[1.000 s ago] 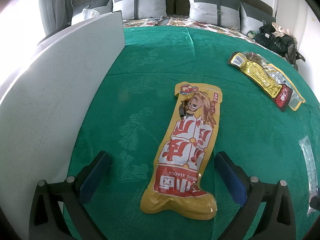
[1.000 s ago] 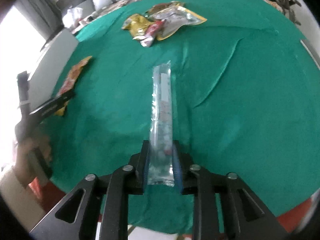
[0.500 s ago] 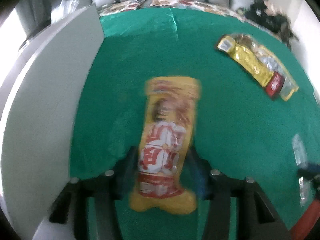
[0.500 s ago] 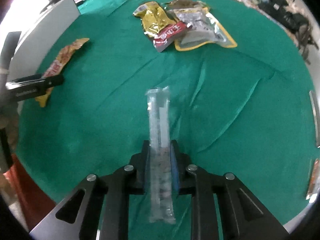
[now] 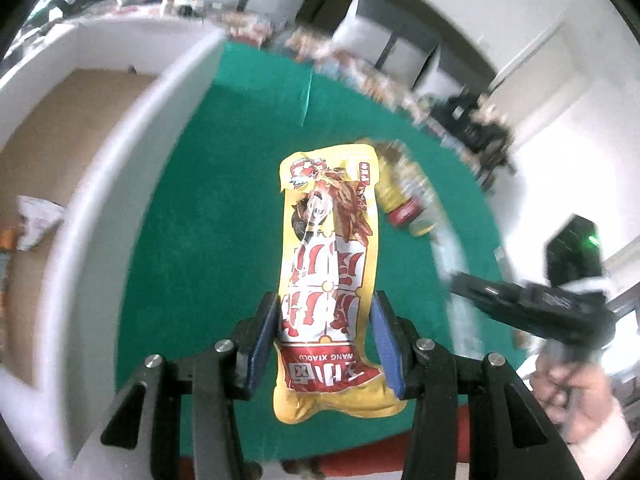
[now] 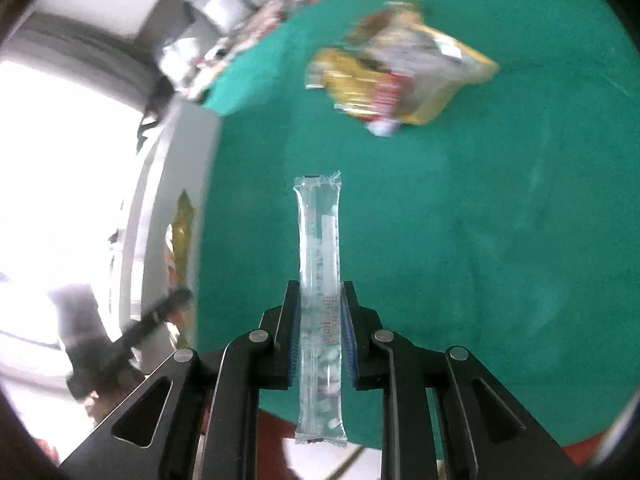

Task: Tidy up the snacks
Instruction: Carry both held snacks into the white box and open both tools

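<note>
While each gripper carries a packet above the green-covered table, the step in hand looks like transport to the white box at the table's left edge. The left gripper has its fingers clenched on the yellow and red snack pouch, held clear of the cloth; the right gripper pinches the clear tube-shaped packet near its lower third. Next, I judge, each must swing over the box's brown floor before letting go. Counted: two grippers, two lifted packets, one blurred pile of snack bags left on the table, its number unclear.
</note>
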### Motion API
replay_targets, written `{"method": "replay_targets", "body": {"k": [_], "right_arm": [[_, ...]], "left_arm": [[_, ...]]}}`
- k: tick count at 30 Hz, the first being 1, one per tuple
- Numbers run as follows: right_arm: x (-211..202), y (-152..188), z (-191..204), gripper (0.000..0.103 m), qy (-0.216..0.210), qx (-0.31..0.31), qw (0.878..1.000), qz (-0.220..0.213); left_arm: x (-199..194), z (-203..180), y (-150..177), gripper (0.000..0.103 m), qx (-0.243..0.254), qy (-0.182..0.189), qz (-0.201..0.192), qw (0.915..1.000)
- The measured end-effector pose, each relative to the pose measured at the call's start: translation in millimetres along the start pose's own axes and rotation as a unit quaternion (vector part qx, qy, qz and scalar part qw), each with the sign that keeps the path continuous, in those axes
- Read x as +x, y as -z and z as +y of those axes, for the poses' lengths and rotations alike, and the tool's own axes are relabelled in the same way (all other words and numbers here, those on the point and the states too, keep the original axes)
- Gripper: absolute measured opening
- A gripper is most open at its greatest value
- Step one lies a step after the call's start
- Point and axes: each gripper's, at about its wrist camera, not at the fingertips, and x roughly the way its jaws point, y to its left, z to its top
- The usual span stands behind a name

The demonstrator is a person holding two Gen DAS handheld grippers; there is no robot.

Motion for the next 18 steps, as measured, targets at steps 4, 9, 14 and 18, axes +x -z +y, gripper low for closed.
{"method": "replay_targets", "body": {"k": [4, 9, 14, 18], "right_arm": [[19, -16, 102, 0.020, -0.060, -0.072, 0.996, 0.006], [58, -18, 217, 0.020, -0.118, -0.145, 0.982, 0.029], [112, -6, 286, 0.020, -0.118, -0.194, 0.973, 0.043], [138, 4, 294, 0.052, -0.102, -0.211, 0.971, 0.042]], "left_arm": [[-72, 21, -20, 0.046, -0.018, -0.019, -0.066, 0.9975], [-123, 79, -42, 0.046, -0.050, -0.118, -0.113, 0.9852], [-133, 143, -43, 0.047, -0.077, -0.223, -0.111, 0.9654], [-125, 173, -27, 0.068, -0.106, -0.294, -0.107, 0.9439]]}}
